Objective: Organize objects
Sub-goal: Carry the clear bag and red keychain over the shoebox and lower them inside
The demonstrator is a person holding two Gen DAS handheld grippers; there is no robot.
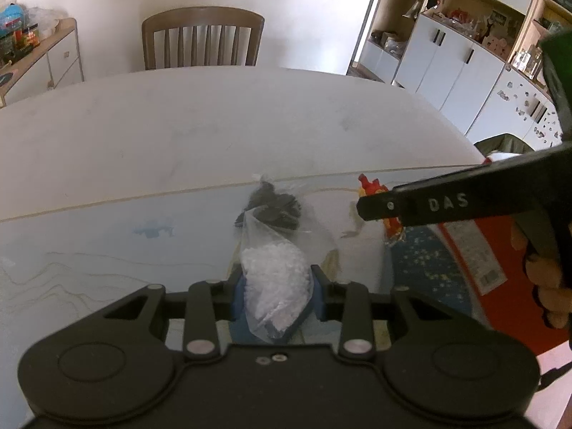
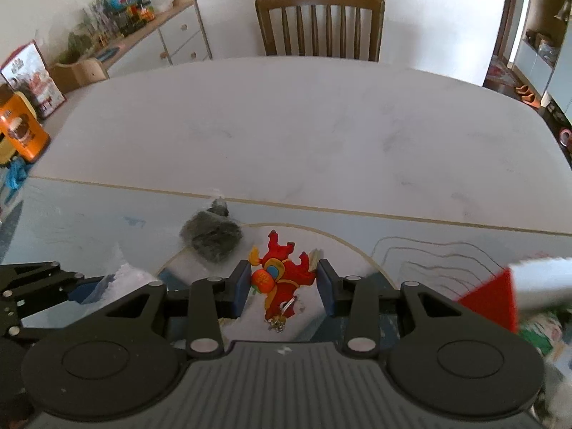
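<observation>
The left claw [image 1: 276,295] has its two blue pads on either side of a clear bag [image 1: 275,279] filled with white grains. The pads touch the sides of the bag, so the claw is closed on it at a medium width. The bag points away from the claw, with its thin empty end toward the far side. Just beyond that end lies a second small bag with dark pieces [image 1: 273,207] on the table [image 1: 178,136], near the seam that crosses the surface. The two bags look like they touch or overlap, but I cannot tell for sure.

The right claw [image 2: 282,284] stands with its jaws apart, one blue pad on each side of a red toy [image 2: 282,275]. The toy is a small figure with orange and blue parts and a metal key ring at the near end. There is a small gap between the left pad and the toy, and the right pad is very close to the toy's red arm. The toy lies on the table, directly between the fingers. The dark bag lies to the left and a little farther than the toy, near but apart from it.

In the left view the right claw's black arm reaches in from the right, and its tip covers part of the toy. A wooden chair [image 2: 320,23] stands behind the far edge of the table.
</observation>
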